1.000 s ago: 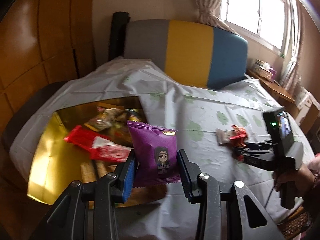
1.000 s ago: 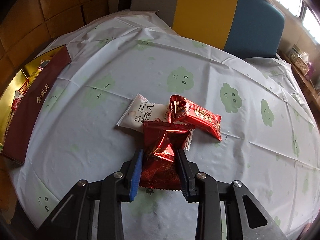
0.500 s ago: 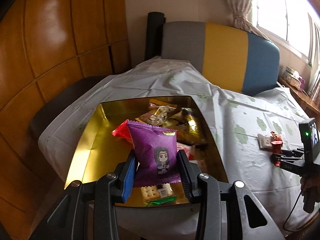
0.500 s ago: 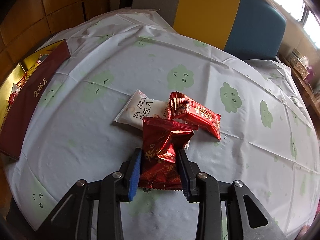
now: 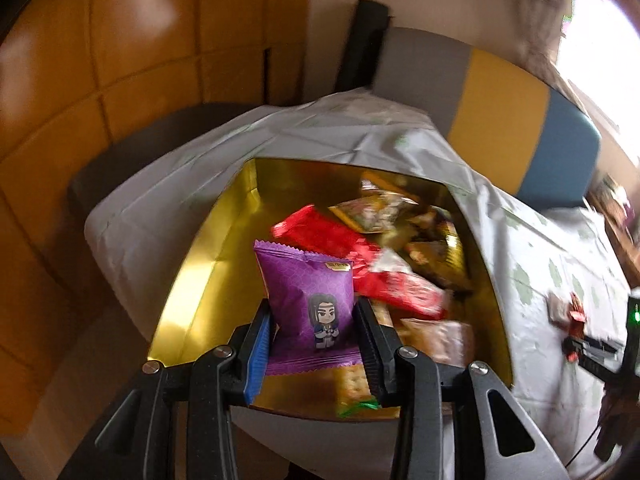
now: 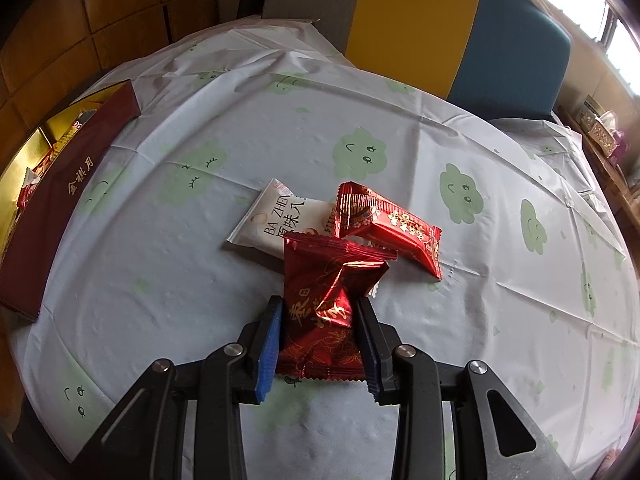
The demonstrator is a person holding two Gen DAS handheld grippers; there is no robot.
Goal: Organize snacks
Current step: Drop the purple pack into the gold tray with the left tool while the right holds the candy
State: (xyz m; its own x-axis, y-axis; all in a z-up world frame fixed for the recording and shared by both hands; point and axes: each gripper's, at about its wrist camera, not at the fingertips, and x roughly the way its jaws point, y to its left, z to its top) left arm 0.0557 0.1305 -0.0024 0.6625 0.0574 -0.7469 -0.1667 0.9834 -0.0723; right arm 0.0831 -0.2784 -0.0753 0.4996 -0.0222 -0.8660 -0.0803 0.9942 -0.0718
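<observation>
My left gripper [image 5: 314, 322] is shut on a purple snack packet [image 5: 310, 300] with a cartoon figure and holds it above the gold-lined box [image 5: 200, 276]. The box holds several snacks, among them a red packet [image 5: 396, 284] and a cracker pack [image 5: 352, 388]. My right gripper [image 6: 318, 320] is shut on a dark red foil packet [image 6: 326, 304] just above the tablecloth. A white packet [image 6: 276, 224] and a bright red packet [image 6: 392, 228] lie on the cloth just beyond it. The right gripper also shows in the left wrist view [image 5: 588, 350].
The box's maroon side [image 6: 60, 200] with gold lettering shows at the left in the right wrist view. A white tablecloth with green clouds [image 6: 460, 192] covers the round table. A grey, yellow and blue chair back [image 6: 420, 20] stands behind. Wooden panelling [image 5: 100, 80] is on the left.
My left gripper has carried the purple packet left from beside the box to over its gold interior. My right gripper has lifted the dark red packet slightly.
</observation>
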